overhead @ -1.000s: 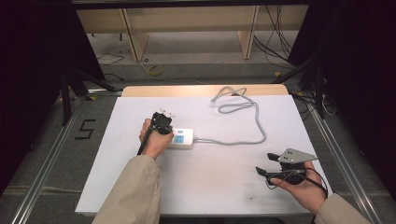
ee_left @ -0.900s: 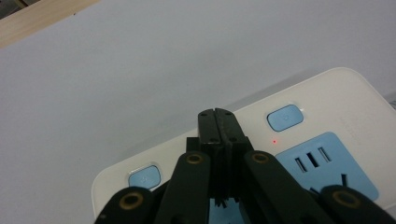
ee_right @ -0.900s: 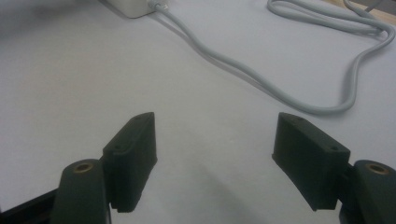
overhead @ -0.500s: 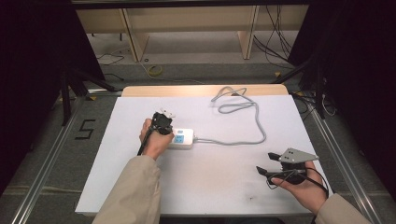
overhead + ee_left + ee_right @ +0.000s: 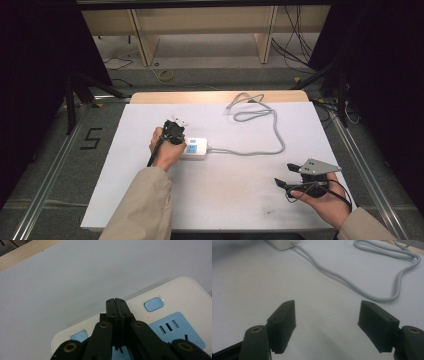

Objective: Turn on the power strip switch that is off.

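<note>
Overhead; two close jaw-level views (table (image 5: pixel 230 200))

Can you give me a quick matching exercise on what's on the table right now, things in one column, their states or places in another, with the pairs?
Column one:
1. left gripper
2. right gripper
3. power strip
4. grey cable

Column two:
A. loops toward the far edge of the table
B. jaws wide apart over bare white surface
C. jaws closed together, tip over the strip's top face
D. white body with light blue buttons and a small red light on

Pairs: 1-C, 2-B, 3-D, 4-A
</note>
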Demonstrator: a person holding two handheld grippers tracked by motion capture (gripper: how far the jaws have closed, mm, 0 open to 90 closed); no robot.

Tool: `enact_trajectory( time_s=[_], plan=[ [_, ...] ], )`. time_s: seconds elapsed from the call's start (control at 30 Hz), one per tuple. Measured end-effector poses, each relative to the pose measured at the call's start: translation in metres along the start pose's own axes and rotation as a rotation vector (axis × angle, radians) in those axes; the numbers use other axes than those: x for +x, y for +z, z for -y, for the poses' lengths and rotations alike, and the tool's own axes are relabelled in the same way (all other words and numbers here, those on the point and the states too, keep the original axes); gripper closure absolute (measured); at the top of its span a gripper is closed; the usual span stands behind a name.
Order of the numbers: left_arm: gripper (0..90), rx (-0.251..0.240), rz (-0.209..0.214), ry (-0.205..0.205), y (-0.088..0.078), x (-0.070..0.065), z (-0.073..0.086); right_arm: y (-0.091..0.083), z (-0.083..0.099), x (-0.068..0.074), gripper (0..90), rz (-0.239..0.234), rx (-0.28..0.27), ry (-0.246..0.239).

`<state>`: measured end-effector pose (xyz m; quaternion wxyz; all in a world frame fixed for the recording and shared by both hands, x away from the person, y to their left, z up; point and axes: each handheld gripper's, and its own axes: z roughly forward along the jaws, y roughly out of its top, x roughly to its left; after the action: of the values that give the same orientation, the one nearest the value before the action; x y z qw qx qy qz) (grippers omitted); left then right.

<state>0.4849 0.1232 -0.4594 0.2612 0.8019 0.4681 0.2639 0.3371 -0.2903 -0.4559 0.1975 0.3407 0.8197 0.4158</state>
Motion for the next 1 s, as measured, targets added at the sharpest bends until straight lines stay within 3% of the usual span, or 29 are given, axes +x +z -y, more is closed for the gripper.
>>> enact_trajectory(
  time_s=[0.47, 0.9, 1.0],
  plan=[
    [89.9, 0.002, -0.008, 0.004, -0.002, 0.001, 0.001, -0.001, 0.000, 0.000, 30.6, 0.004, -0.002, 0.004],
    [89.6, -0.045, -0.021, 0.004, -0.010, 0.003, 0.000, -0.001, 0.000, 0.000, 30.5, 0.004, -0.003, 0.004],
    [84.8, -0.051, -0.024, 0.004, -0.012, 0.003, 0.000, -0.001, 0.000, 0.000, 30.4, 0.004, -0.003, 0.004]
  ],
)
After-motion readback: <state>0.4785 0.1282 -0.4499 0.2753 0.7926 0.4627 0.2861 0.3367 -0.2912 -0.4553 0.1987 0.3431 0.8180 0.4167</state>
